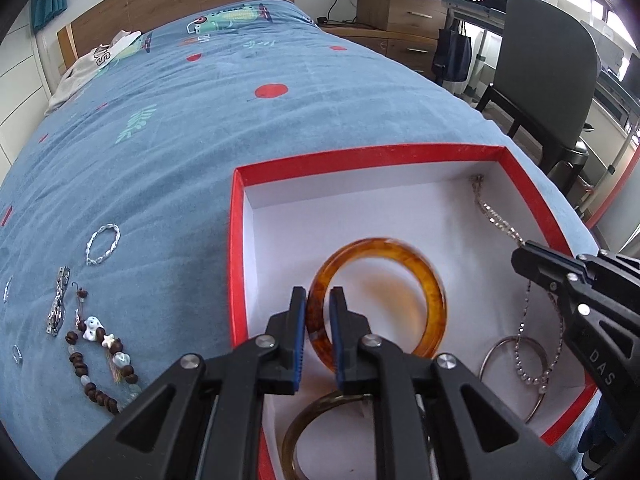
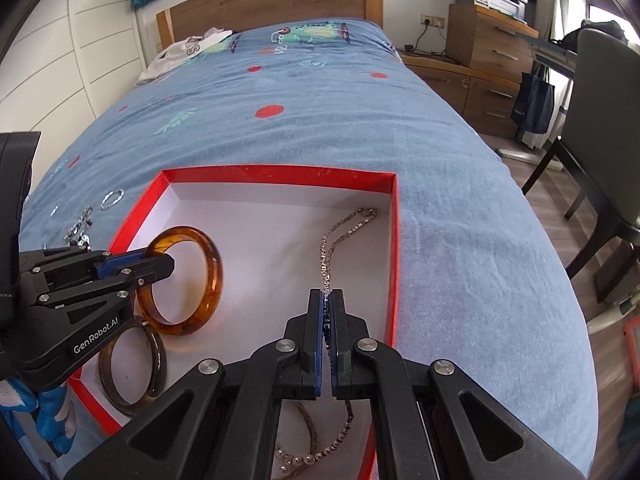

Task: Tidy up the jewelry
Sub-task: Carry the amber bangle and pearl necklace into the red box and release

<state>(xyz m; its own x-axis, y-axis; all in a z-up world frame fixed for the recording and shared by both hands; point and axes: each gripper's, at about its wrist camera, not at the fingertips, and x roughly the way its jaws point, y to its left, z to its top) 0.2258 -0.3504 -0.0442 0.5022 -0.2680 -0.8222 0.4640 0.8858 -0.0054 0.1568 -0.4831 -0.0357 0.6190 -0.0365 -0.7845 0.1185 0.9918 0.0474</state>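
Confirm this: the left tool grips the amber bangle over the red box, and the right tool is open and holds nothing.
Wrong about the right tool: the right wrist view shows it shut on the silver chain necklace. The left tool does grip the amber bangle over the red box.

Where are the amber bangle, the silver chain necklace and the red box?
amber bangle (image 1: 434, 280), left wrist view, right side of the ring.
silver chain necklace (image 2: 340, 240), right wrist view, strand lying on the box floor.
red box (image 2: 280, 172), right wrist view, far rim.
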